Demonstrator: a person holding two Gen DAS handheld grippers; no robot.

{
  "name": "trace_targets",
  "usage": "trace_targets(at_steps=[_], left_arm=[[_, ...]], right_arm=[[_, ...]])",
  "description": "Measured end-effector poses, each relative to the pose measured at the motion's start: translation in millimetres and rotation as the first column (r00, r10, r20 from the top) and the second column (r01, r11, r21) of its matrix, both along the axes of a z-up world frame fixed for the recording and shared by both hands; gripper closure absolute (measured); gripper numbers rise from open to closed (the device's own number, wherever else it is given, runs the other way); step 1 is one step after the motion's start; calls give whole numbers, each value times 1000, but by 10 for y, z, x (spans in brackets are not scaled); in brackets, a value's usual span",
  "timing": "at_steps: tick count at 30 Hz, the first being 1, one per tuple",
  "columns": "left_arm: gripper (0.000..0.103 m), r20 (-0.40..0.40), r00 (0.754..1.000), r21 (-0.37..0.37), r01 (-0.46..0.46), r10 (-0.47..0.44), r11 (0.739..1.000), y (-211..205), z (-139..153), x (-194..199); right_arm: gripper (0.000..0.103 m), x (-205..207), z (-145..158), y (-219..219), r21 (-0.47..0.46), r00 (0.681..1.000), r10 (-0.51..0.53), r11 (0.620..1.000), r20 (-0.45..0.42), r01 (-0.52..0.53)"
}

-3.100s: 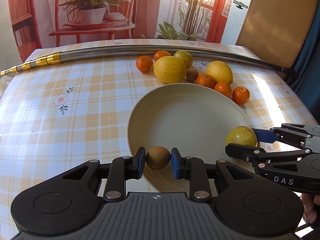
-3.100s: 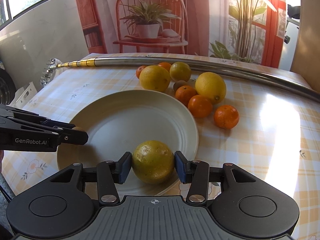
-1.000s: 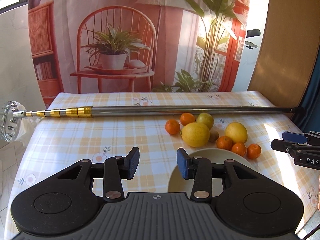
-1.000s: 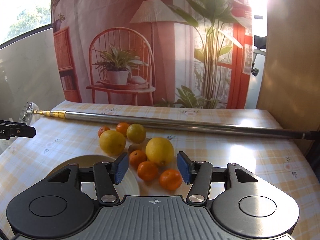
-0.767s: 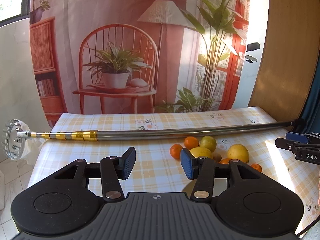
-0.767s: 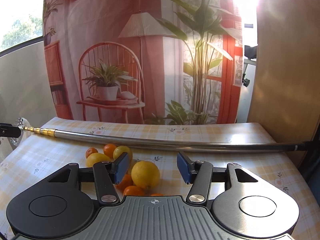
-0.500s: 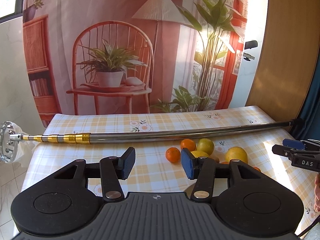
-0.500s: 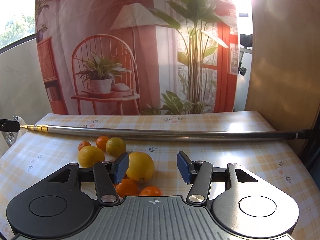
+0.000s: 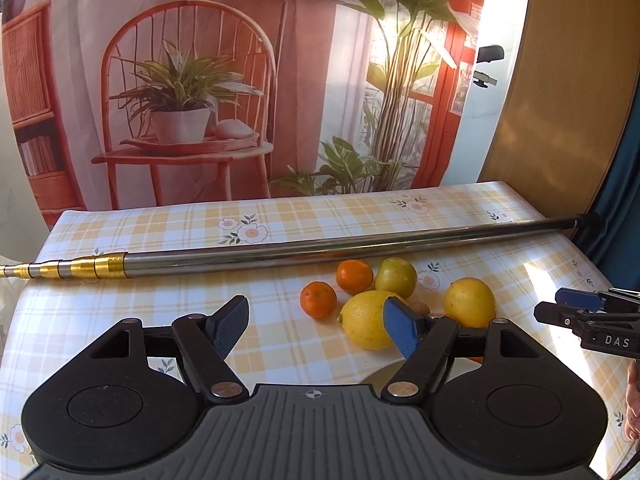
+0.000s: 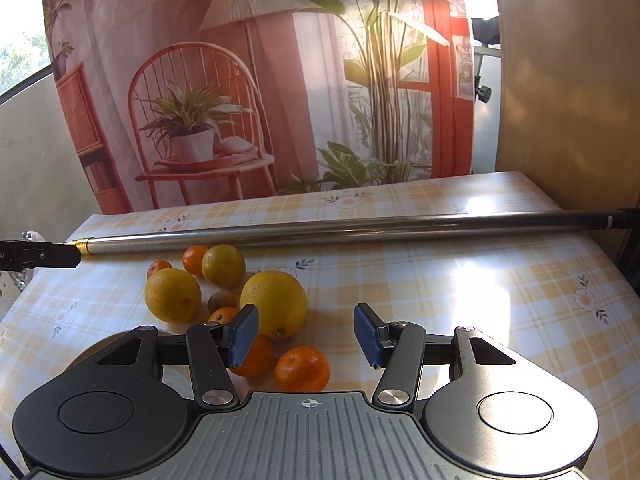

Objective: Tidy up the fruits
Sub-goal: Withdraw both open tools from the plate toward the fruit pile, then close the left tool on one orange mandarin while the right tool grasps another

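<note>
Loose fruit lies in a cluster on the checked tablecloth. In the left wrist view I see a large lemon [image 9: 362,320], a second yellow fruit [image 9: 470,302], a greenish citrus [image 9: 395,277] and two small oranges [image 9: 318,299]. My left gripper [image 9: 316,325] hangs open and empty above the cloth, its right pad in front of the lemon. My right gripper [image 10: 305,334] is open and empty too, above the lemon [image 10: 274,304], a tangerine [image 10: 302,368] and a kiwi [image 10: 222,300]. A sliver of the plate [image 9: 374,376] shows; what lies in it is hidden.
A long steel telescopic pole [image 9: 320,250] with gold sections lies across the table behind the fruit. The right gripper [image 9: 550,303] shows at the right edge with a hand [image 9: 634,400] below it. A printed backdrop stands behind the table. Bare cloth lies left of the fruit.
Both grippers have let go of the fruit they held over the plate and drawn back and up. Since then the left jaws have spread wider and both views have dipped toward the fruit cluster.
</note>
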State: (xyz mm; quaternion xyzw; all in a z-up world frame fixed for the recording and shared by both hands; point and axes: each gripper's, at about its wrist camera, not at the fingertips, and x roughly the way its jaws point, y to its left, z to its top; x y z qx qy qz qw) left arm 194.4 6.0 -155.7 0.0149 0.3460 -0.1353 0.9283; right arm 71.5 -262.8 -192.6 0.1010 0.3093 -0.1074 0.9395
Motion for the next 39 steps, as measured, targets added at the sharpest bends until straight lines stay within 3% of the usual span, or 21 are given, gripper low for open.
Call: trace_targets(at_steps=[4, 6, 12, 21, 30, 39], left_arm=[[32, -49, 998, 0, -26, 26, 1000, -14, -96, 244], [48, -86, 996, -2, -32, 31, 999, -33, -156, 384], [65, -179, 983, -74, -56, 42, 996, -62, -356, 756], [65, -296, 953, -177, -121, 65, 977, -89, -587, 1101], [65, -353, 933, -181, -143, 71, 973, -95, -793, 1245], [68, -320, 946, -164, -115, 57, 980, -109, -800, 1192]], right_arm=[[53, 39, -51, -26, 14, 1000, -3, 1000, -13, 3], [53, 61, -81, -55, 24, 1000, -10, 1000, -21, 10], [53, 126, -175, -119, 44, 999, -16, 999, -44, 18], [53, 214, -279, -151, 60, 998, -19, 998, -67, 23], [53, 236, -336, -178, 71, 997, -23, 997, -79, 28], [53, 254, -392, -138, 77, 996, -11, 997, -92, 18]])
